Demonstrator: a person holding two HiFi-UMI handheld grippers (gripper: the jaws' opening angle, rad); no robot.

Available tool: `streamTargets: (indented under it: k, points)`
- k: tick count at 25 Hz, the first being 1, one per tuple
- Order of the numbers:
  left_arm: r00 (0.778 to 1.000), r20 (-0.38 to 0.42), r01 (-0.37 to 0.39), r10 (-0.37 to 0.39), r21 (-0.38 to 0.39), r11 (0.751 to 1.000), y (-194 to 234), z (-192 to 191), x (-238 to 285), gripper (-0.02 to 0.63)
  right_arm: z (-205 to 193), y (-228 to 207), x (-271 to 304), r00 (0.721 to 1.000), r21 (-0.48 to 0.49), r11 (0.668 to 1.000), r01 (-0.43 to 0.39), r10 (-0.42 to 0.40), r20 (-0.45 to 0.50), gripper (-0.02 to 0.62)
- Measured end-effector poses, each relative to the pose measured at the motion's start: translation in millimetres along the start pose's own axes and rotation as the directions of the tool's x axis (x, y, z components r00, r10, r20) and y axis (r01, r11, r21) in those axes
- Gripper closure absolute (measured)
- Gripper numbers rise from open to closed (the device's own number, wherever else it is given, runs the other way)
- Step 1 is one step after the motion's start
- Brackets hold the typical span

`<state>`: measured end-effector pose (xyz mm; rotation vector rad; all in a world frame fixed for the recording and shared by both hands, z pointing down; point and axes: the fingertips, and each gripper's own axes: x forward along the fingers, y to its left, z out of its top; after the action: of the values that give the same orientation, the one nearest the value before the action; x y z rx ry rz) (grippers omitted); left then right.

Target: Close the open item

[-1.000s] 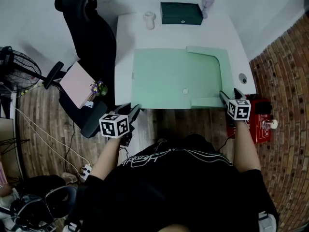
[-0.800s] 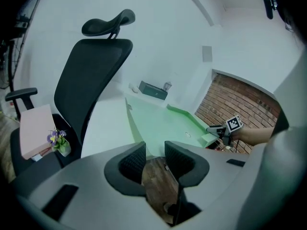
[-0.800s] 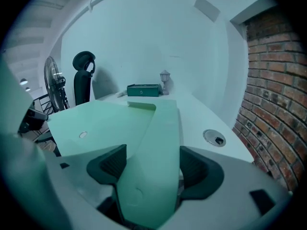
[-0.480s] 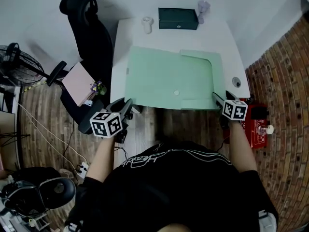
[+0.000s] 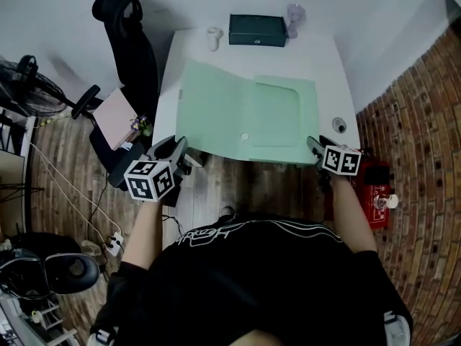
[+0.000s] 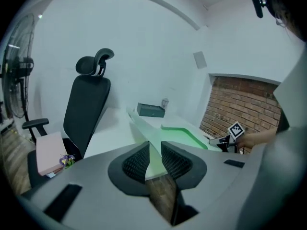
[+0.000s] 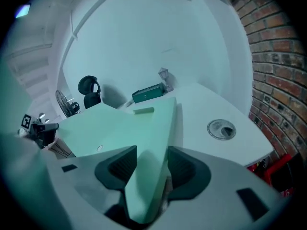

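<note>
We record the left hand-held gripper [image 5: 178, 148] and right hand-held gripper [image 5: 312, 145], jaws just closing, clamped on the green folder [image 5: 238, 114] at opposite edges.

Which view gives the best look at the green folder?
The head view: it shows the whole folder from above, with its left cover lifted off the desk. The left gripper view catches that cover nearly edge-on; the right gripper view shows only one near corner, close up.

Fan [image 5: 29, 96] cut off, folder [image 5: 245, 114] corner behind right claw [image 5: 312, 144]
</note>
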<state>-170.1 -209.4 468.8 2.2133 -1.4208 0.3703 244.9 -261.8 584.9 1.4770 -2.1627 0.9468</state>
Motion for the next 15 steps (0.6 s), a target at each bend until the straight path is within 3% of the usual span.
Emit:
streamTargets:
  k: [3,15]
  points:
    - [1.000,0.010,-0.009,0.009,0.006,1.000,-14.7,8.5,-1.5,0.511,0.8,-5.4,0.3,1.000,0.001,1.000,-0.005,0.005,-0.012,0.434]
    - [0.997,0.075,0.004,-0.010,0.085,0.996,-91.5,47.5,-0.4,0.545,0.7,-4.8,4.6,0.995,-0.058,0.994,-0.088,0.084,-0.060,0.439]
